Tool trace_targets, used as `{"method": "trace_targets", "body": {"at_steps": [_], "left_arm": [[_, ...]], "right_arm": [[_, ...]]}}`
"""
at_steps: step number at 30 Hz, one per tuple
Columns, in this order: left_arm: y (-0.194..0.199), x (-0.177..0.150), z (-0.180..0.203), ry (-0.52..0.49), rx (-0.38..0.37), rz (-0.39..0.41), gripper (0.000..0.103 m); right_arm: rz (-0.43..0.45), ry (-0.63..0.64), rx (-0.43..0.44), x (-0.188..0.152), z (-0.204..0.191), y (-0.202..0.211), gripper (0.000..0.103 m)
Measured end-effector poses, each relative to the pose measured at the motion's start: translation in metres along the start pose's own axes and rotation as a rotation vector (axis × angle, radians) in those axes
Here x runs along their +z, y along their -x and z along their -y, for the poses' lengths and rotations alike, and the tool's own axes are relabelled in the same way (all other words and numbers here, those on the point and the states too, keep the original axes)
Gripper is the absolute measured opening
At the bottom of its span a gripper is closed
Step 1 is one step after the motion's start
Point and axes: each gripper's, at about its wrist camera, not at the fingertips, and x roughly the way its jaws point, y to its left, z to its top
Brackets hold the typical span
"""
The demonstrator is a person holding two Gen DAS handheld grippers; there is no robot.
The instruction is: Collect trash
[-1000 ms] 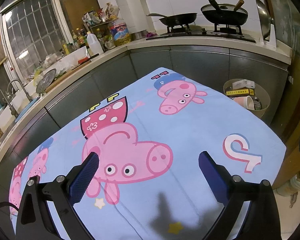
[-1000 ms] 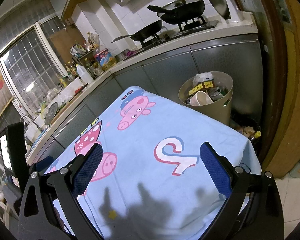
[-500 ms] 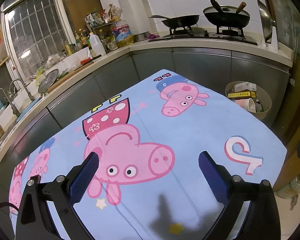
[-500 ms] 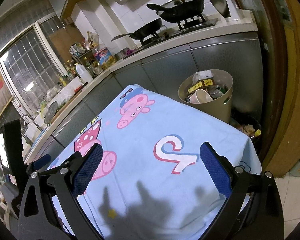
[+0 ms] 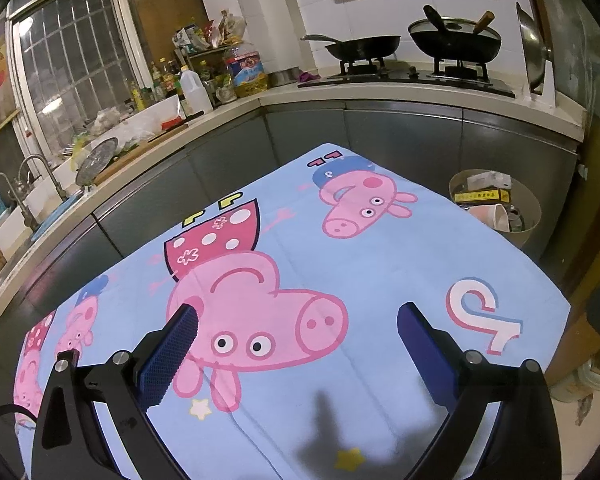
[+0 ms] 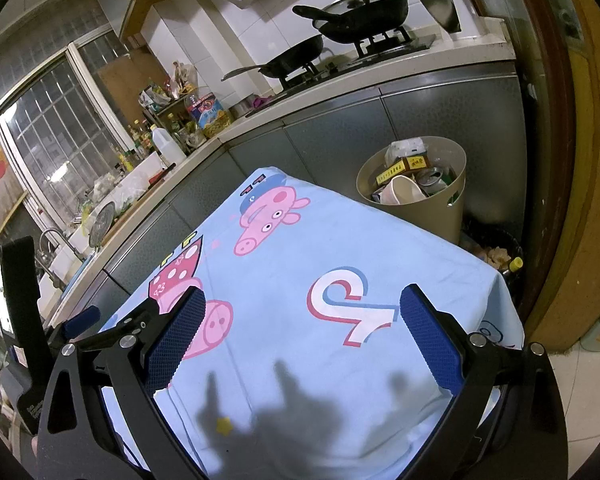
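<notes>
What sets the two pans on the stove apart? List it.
The frying pan is shallow and uncovered with one long handle; the wok is deeper and carries a glass lid. The frying pan sits on the left burner, the wok on the right. Both are black.

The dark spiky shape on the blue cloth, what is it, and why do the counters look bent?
Right wrist view: it is a shadow on the cloth, below the open right gripper. Left wrist view: the fisheye lens curves the counter.

Two black pans sit on the stove: a frying pan (image 5: 362, 46) and a lidded wok (image 5: 456, 42). One beige trash bin (image 6: 432, 216) stands ahead-right of the tongs. One cartoon-pig tablecloth (image 5: 380, 264) lies beneath them.
</notes>
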Motion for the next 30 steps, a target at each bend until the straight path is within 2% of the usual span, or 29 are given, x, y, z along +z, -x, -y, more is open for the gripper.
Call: {"method": "trace_targets", "body": {"at_steps": [30], "left_arm": [[0.0013,-0.0028,0.0018,-0.009,0.044,0.018,0.099]], "right_arm": [[0.000,-0.005,0.006,-0.0043,-0.0018,-0.0008,0.097]]}}
